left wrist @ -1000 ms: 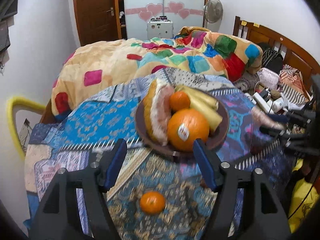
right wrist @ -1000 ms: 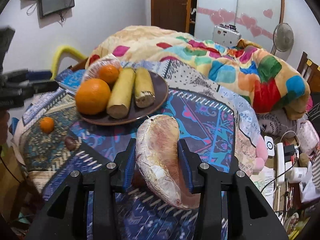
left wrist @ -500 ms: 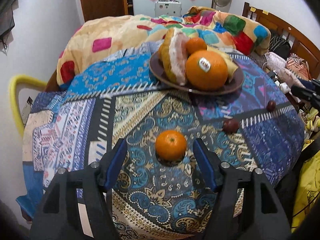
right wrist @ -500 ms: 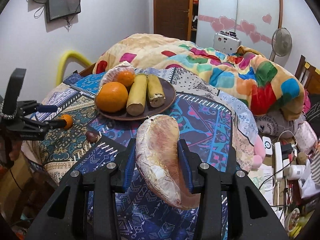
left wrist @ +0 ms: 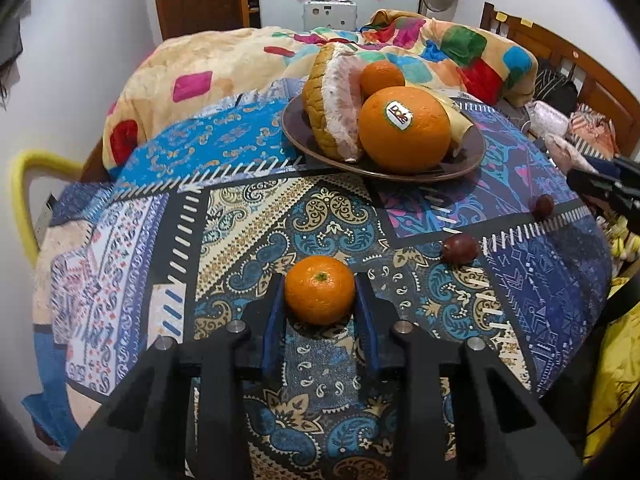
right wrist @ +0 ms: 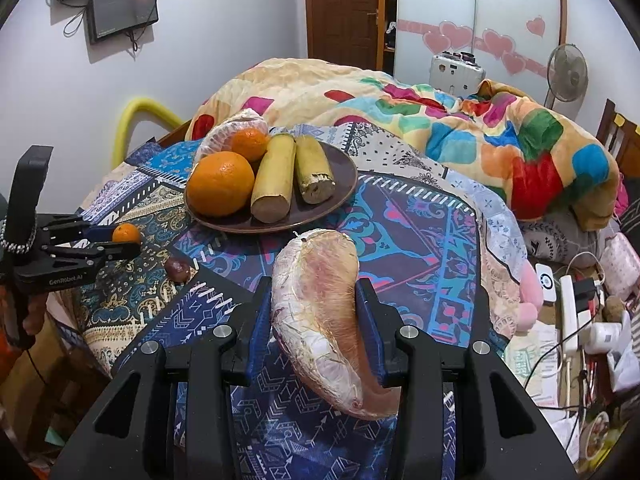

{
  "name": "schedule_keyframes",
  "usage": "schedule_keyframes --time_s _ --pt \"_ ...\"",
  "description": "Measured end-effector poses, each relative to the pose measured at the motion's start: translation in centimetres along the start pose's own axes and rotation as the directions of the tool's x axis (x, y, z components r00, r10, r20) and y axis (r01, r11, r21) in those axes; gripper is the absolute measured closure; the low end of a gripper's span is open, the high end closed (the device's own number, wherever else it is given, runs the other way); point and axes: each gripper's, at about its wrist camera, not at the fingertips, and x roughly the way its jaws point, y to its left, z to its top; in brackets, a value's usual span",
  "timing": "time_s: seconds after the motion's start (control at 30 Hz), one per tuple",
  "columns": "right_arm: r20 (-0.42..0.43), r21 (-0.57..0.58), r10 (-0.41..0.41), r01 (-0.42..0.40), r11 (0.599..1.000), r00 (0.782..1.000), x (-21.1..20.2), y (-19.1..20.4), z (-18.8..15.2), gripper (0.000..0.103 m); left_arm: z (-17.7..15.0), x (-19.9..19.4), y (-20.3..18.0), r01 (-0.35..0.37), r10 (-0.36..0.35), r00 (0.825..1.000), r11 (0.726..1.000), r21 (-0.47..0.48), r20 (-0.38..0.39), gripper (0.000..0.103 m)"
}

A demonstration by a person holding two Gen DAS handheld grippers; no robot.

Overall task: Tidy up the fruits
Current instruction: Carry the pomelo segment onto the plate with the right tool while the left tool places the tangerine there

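My left gripper (left wrist: 320, 300) is shut on a small mandarin (left wrist: 319, 289) on the patterned tablecloth; it also shows in the right wrist view (right wrist: 126, 234). A brown plate (left wrist: 468, 160) behind it holds a large orange (left wrist: 404, 128), a pomelo wedge (left wrist: 332, 108), a second mandarin (left wrist: 382, 74) and two peeled yellow pieces (right wrist: 272, 178). My right gripper (right wrist: 316, 300) is shut on a peeled pomelo wedge (right wrist: 324, 316) and holds it above the cloth in front of the plate (right wrist: 340, 184).
Two small dark red fruits (left wrist: 460, 248) (left wrist: 542, 205) lie on the cloth right of the mandarin. A bed with a colourful quilt (left wrist: 224, 60) stands behind the table. A yellow chair back (left wrist: 24, 176) is at the left. Cables and clutter (right wrist: 576, 320) lie at the right.
My left gripper moved forward around the loose mandarin and closed on it. My right gripper drew back a little, holding the pomelo wedge throughout.
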Motion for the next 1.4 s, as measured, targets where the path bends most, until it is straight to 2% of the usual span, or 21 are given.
schedule_keyframes --time_s 0.2,0.43,0.67,1.0,1.4 --pt "0.019 0.009 0.009 -0.009 1.000 1.000 0.5 -0.1 0.9 0.066 1.4 -0.3 -0.1 0.009 -0.009 1.000 1.000 -0.001 0.025 0.069" --pt "0.053 0.007 0.023 -0.024 1.000 0.998 1.3 0.4 2.8 0.066 4.7 -1.4 -0.3 0.027 -0.028 0.995 1.000 0.005 0.096 0.069" --pt "0.075 0.006 0.031 -0.031 0.999 0.997 2.4 0.7 4.9 0.066 7.7 -1.1 -1.2 0.035 -0.038 0.991 0.999 0.023 0.131 0.069" --pt "0.103 -0.001 0.035 -0.035 0.999 0.994 4.3 1.1 7.7 0.066 11.0 0.2 -2.3 0.041 -0.050 0.986 0.998 0.057 0.161 0.069" --pt "0.063 0.006 0.037 -0.037 0.999 0.997 8.1 1.2 9.9 0.066 12.5 2.7 -1.7 0.039 -0.047 0.986 0.998 0.053 0.158 0.069"
